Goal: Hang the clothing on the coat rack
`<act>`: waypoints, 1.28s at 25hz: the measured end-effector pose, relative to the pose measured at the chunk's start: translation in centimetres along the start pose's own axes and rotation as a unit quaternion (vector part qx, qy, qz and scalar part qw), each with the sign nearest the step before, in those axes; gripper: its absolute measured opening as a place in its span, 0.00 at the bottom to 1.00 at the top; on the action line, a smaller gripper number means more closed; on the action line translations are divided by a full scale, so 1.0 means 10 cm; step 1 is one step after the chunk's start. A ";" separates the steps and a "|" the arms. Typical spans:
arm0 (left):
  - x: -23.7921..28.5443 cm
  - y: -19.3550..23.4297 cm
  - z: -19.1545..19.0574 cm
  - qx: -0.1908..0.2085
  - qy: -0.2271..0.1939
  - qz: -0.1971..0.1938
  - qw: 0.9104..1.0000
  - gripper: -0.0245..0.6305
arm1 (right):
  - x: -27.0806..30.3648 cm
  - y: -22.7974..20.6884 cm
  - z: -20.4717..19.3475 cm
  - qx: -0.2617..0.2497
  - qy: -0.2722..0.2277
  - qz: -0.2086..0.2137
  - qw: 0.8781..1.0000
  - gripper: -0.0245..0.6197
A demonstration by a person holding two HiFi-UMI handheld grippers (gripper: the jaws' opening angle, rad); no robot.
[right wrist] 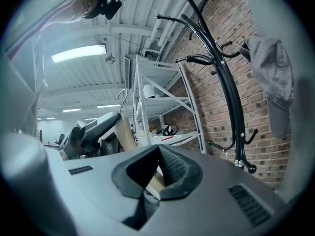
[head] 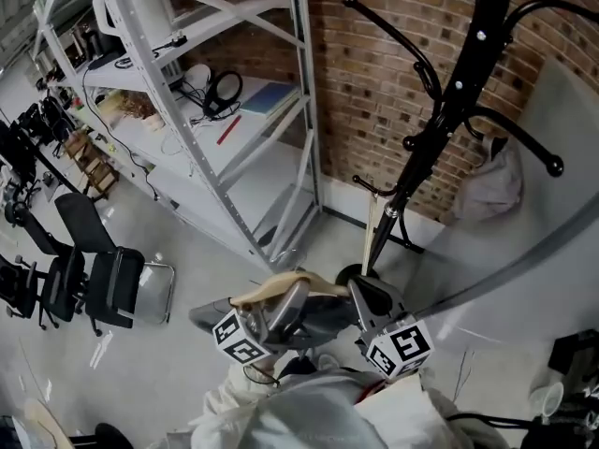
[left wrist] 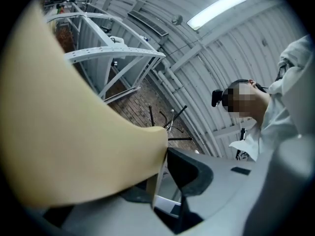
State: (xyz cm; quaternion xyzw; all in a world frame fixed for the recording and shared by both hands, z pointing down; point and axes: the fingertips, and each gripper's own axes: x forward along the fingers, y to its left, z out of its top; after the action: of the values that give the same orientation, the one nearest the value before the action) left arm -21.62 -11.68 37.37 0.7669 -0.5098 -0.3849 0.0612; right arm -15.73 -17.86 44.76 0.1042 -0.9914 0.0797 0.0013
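- You are holding a wooden hanger point(head: 271, 290) low in front of you, one claw at each end. The left claw point(head: 284, 309) is clamping one arm of it, which is filling most of the left gripper view. The right claw point(right wrist: 155, 173) is closing on the other end, with pale wood showing between its pads.
- The two-point hold is likely keeping the hanger level and stopping it from swinging. Its metal hook point(right wrist: 120, 95) is pointing up, free of both claws, ready to go over a rack arm.
- White cloth point(head: 309, 410) is sitting just below the claws. I cannot tell whether it is the clothing on the hanger or your own coat.
- The rack point(head: 468, 92) is standing ahead and to your right, against the brick wall point(head: 374, 82), well apart from the hanger. A pale grey garment point(head: 491, 185) is already hanging on a right-side arm, while the arms facing you are showing bare.
- A white metal shelf point(head: 234, 157) is standing just left of the rack, so a wide leftward swing is risking a knock against its posts. Black chairs point(head: 103, 283) are sitting far left, out of the path.
- Judgement: the carry is under way and the hanging is not yet done. The next move is calling for a lift up and to the right.
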 end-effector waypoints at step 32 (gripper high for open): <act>0.49 0.07 -0.04 -0.150 0.124 -0.220 0.956 0.19 | -0.35 -0.03 0.23 -0.017 -0.043 -0.298 0.953 0.07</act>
State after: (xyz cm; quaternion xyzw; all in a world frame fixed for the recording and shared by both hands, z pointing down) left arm -20.91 -16.22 35.40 0.8838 -0.2536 -0.3626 0.1517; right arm -12.24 -17.77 42.52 0.3981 -0.9156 0.0538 -0.0158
